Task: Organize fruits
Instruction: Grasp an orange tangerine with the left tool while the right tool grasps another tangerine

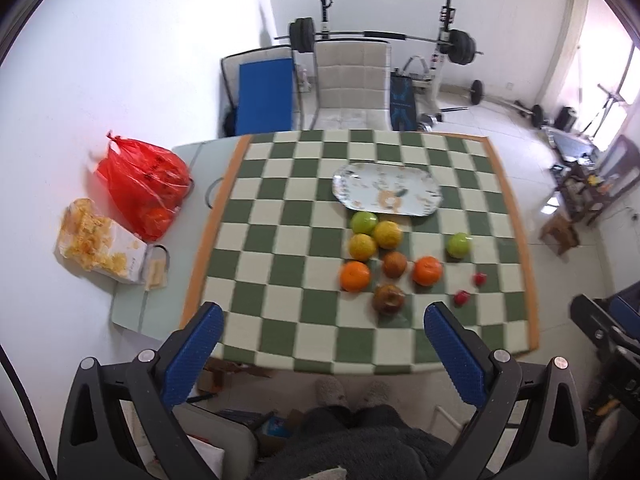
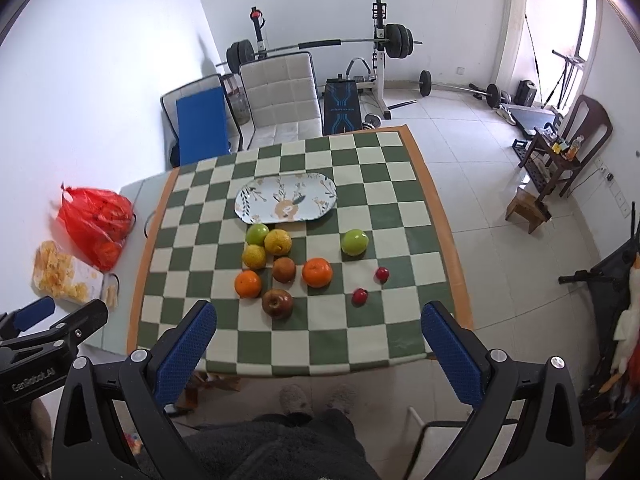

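A: Green-and-cream checked cloth (image 1: 280,216) with an orange border covers most of the table (image 1: 132,312). Left wrist view first. Left gripper (image 1: 322,326)?
B: Blue pads spread wide, nothing between them, held above the near edge of the table.
A: Fruit?
B: All loose on the cloth, right of centre. Patterned plate (image 1: 424,188) lies toward the far edge, bare. Just in front of it: green apple (image 1: 364,222) touching two yellow citrus (image 1: 387,234). Nearer: brownish fruit (image 1: 395,264) between two oranges (image 1: 355,276), then a dull red apple (image 1: 387,299) closest to the near edge. Second green apple (image 1: 458,245) sits apart toward the right edge, two small red fruits (image 1: 461,298) near it.
A: Off the cloth?
B: Red plastic bag (image 1: 144,184) and a snack packet (image 1: 100,240) at the left edge, on bare table.
A: Right wrist view?
B: Right gripper (image 2: 318,322) also spread wide and holding nothing, above the near edge. Same layout: plate (image 2: 252,200) far, green apple (image 2: 257,233) and citrus (image 2: 277,241) just before it, oranges (image 2: 317,272), dull red apple (image 2: 277,303) nearest, lone green apple (image 2: 354,241) to the right, small red fruits (image 2: 359,296) near it.
A: Anything else?
B: Left gripper (image 2: 36,314) shows at the lower left, over the table's near left corner. Person's dark-clothed lap (image 2: 280,448) at the bottom.
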### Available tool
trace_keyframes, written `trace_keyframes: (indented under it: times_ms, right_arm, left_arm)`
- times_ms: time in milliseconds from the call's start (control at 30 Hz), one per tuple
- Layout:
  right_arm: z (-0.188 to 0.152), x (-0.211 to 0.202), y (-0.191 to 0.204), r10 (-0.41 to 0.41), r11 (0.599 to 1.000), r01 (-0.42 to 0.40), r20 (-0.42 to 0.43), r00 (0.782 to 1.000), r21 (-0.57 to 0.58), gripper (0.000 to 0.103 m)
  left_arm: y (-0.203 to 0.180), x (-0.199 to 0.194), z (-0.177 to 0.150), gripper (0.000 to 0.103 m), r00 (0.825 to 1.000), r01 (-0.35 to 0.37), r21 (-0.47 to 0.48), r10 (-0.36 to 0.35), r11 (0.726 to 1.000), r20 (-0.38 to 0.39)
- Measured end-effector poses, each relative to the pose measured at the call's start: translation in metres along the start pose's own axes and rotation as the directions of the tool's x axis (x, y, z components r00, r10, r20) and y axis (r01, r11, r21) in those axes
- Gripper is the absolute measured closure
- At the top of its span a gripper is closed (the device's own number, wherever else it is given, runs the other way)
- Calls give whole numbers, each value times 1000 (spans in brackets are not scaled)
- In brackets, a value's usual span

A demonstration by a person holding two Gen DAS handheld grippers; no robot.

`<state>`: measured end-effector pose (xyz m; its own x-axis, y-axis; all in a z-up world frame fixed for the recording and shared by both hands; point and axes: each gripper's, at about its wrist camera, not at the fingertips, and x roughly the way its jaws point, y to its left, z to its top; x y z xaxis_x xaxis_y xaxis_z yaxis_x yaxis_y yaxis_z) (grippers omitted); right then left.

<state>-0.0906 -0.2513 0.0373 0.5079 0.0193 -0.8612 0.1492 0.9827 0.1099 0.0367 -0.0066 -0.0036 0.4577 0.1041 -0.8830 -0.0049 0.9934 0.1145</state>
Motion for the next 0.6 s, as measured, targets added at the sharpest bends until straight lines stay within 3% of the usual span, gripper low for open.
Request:
trace_keyframes:
  times_ms: [100, 233, 433, 600]
  right_arm:
    - [2, 31, -10, 31, 999, -30, -24, 999, 45, 0]
    - [0, 102, -29, 64, 993, -52, -104, 992, 110, 0]
    - [-14, 226, -45, 82, 991, -54, -233, 969, 124, 0]
    - [-11, 313, -37, 97, 994, -76, -322, 942, 76, 1]
  left_arm:
    - [-1, 36, 13, 0, 996, -89, 14, 89, 996, -2]
    - [6, 97, 12, 0, 988, -135, 28, 136, 991, -73]
    - [5, 207, 20, 0, 957, -53, -25, 43, 998, -285]
    - [-3, 293, 19, 6, 889, 25, -129, -81, 991, -450]
